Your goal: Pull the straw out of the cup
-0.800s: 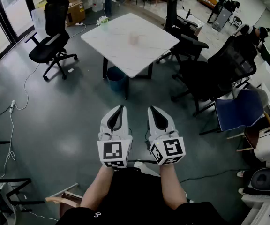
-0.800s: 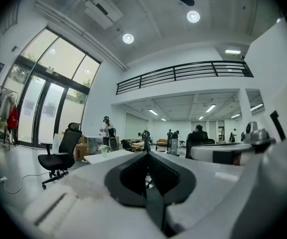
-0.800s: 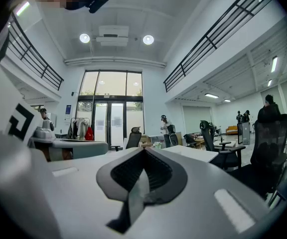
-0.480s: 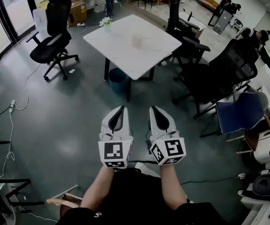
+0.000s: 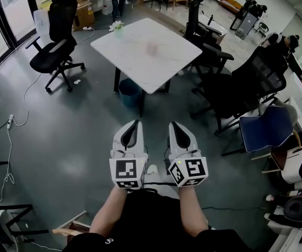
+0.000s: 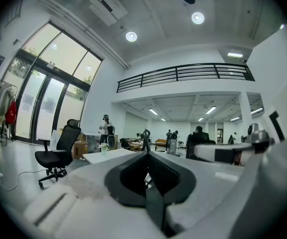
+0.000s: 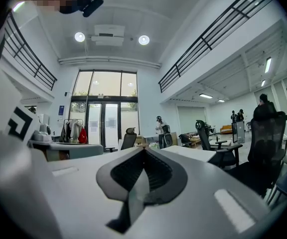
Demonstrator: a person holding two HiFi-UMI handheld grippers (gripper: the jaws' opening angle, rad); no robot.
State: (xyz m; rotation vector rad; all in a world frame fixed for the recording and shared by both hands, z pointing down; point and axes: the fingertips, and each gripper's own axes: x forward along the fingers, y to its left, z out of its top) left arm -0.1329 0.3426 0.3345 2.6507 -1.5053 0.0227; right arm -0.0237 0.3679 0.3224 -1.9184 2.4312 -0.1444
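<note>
Only the head view showed the cup (image 5: 152,47): a small pale blur on the square, white marbled tabletop (image 5: 130,56); straw not resolvable. Only the gripper views showed the balcony railing (image 6: 183,73). Left tool (image 5: 135,121) and right tool (image 5: 173,124), smooth grey shells with ribbed black pads, were both closed and empty, side by side, well apart from the cup.

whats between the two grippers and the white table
In the head view, bare grey floor runs from the left gripper and right gripper to the white table; only a teal bin stands there, under the table's near edge.
</note>
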